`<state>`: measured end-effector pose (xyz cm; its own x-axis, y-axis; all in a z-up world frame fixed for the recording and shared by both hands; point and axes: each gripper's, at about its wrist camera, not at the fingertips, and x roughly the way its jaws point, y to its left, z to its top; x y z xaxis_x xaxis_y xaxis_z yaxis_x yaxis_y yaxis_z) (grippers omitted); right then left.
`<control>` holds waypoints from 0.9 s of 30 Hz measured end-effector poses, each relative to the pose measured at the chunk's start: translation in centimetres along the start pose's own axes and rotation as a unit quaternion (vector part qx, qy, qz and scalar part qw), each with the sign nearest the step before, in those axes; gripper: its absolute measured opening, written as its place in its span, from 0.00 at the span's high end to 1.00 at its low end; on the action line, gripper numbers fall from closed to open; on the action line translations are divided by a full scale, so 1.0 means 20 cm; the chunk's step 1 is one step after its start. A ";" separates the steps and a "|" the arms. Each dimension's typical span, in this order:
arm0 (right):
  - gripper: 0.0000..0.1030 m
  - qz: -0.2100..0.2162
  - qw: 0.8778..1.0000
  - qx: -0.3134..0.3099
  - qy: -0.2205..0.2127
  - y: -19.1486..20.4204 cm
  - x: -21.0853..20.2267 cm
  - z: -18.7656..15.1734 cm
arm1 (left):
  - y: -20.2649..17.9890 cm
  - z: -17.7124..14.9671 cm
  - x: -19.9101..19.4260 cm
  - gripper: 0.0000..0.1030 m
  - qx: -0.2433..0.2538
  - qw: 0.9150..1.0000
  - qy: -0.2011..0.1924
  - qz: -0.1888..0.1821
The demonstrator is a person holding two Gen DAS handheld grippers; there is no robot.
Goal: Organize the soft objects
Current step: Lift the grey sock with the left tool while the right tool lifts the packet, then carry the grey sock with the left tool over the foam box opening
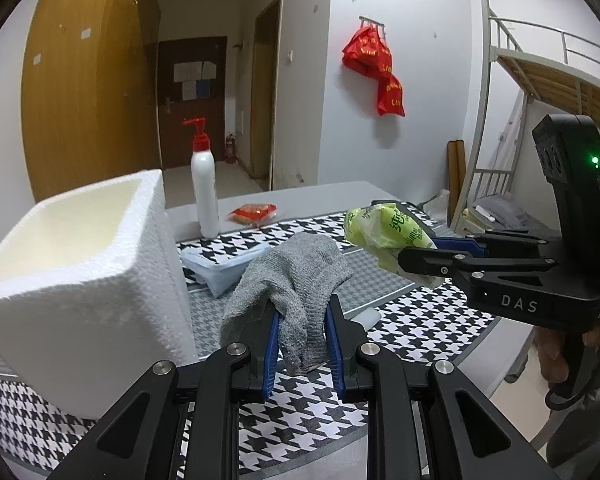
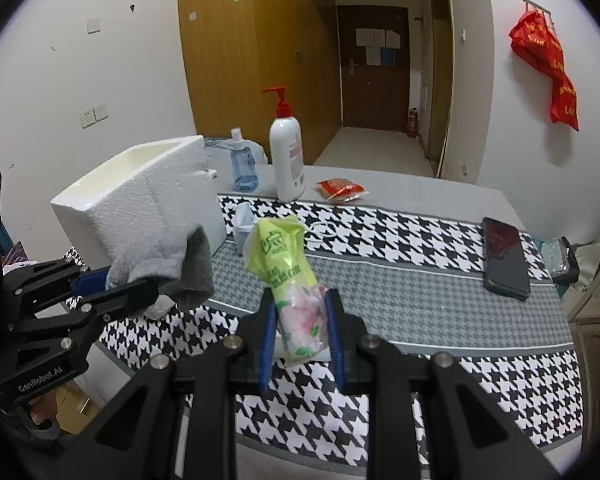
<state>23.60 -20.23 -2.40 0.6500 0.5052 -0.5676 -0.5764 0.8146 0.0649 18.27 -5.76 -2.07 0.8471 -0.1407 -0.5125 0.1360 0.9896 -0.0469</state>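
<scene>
Houndstooth cloth covers the bench in a dorm-like room with wooden wardrobes and a dark door down the hall. Both items are held up off the cloth: the left gripper has its fingers clenched on a grey sock, which droops over and between them, and the right gripper pinches the lower end of a green tissue pack that stands up from its fingers. The sock is limp and light, so any bunched fold gives a hold (it will sag wherever it is unsupported); the plastic-wrapped pack is squashy, light and likely a little slippery, best gripped across its middle. A white foam box, open on top, stands just left of the sock and looks like the likely destination. Only the right wrist view shows a dark phone and a small blue bottle; the left wrist view alone shows folded pale-blue cloth beside the box.
</scene>
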 end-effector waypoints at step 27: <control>0.74 -0.001 0.998 -0.004 -0.060 0.22 -0.18 0.07 | 0.11 0.07 -0.26 0.78 0.019 0.997 -0.076 0.004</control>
<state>19.40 -18.13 1.00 0.7052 0.5347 -0.4656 -0.5789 0.8134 0.0573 14.82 -2.81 1.65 0.9159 -0.1390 -0.3765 0.1462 0.9892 -0.0096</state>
